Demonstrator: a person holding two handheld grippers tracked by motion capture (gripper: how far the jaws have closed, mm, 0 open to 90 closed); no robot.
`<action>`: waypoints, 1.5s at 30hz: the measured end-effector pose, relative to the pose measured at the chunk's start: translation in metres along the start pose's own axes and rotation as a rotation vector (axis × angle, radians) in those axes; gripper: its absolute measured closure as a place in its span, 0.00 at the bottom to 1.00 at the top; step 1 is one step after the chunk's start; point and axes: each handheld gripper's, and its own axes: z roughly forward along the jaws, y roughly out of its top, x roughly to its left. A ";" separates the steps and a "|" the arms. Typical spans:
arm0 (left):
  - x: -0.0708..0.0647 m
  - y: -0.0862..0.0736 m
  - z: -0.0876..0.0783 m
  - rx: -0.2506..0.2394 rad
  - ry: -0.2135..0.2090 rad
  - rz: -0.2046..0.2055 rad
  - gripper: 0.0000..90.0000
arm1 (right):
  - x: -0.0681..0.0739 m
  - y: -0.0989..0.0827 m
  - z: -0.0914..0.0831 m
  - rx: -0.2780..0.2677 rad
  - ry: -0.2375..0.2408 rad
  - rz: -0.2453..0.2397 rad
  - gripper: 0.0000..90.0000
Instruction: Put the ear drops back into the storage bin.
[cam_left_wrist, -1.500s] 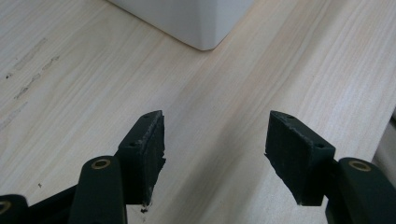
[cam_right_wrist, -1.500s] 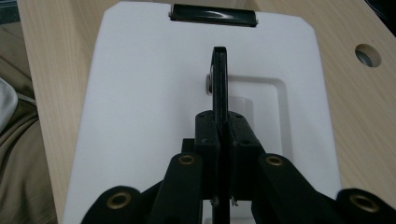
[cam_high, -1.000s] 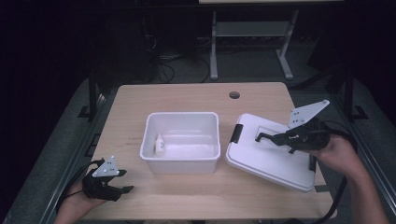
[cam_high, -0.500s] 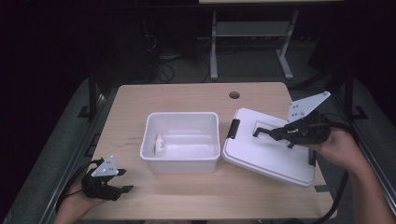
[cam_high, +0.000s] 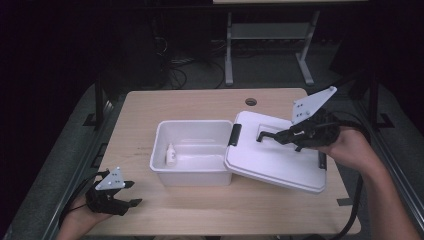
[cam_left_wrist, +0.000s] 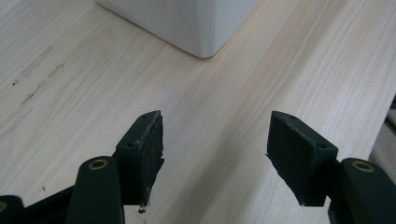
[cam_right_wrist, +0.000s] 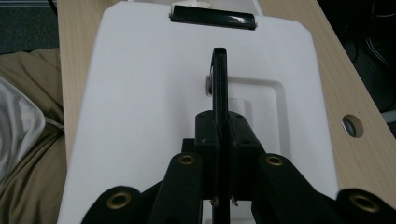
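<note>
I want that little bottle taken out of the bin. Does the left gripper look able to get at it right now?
Probably yes. The left gripper is open and empty, the small bottle lies at the bin's left end, and the lid overlaps just the right edge, leaving that end uncovered.

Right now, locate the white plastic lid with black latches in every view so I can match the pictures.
High view: white plastic lid sits right of centre, tilted, its left edge over the open white bin.
Left gripper view: not in it.
Right gripper view: lid spans the middle, the right tool shut on its black handle.
Shared landmark: the light wooden table.
</note>
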 end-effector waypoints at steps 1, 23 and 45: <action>0.000 0.000 0.000 0.002 0.001 0.000 0.40 | 0.000 0.003 0.001 0.000 0.000 -0.011 0.93; -0.002 -0.002 -0.001 -0.007 -0.003 0.002 0.39 | -0.002 0.063 0.047 -0.013 0.095 -0.082 0.93; -0.001 -0.002 -0.002 -0.024 -0.005 -0.001 0.38 | -0.005 0.102 0.076 -0.037 0.153 -0.126 0.93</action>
